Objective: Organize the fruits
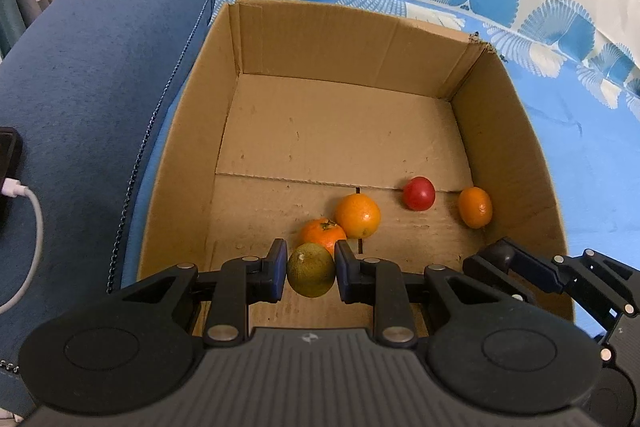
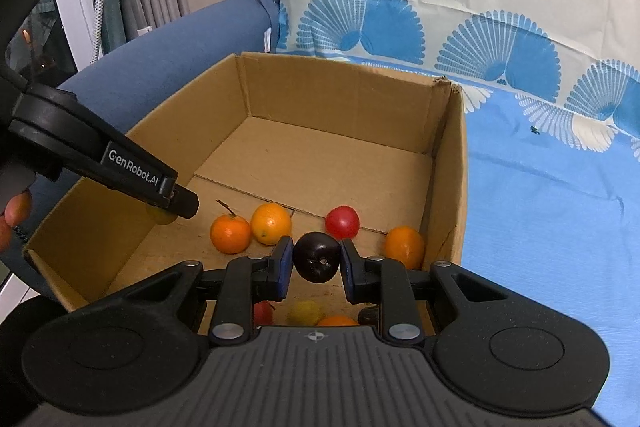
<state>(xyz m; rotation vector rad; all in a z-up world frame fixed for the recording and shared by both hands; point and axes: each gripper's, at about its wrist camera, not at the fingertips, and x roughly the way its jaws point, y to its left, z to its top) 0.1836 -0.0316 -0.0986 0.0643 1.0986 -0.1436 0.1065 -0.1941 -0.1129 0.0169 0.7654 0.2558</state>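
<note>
left gripper (image 1: 311,273) is clamped on a dull, pitted green citrus (image 1: 311,275), low over the near floor of the corrugated cardboard box (image 1: 352,39). right gripper (image 2: 316,259) pinches a glossy dark plum (image 2: 317,257) above the same box. smooth oranges (image 1: 357,215) and a shiny red fruit (image 1: 419,193), maybe a tomato, sit inside. the left tool's arm reads "genrobot.ai" (image 2: 134,169).

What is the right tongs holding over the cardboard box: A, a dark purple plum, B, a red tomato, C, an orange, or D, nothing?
A: in the right wrist view the right tongs are shut on a dark purple plum above the cardboard box.
</note>
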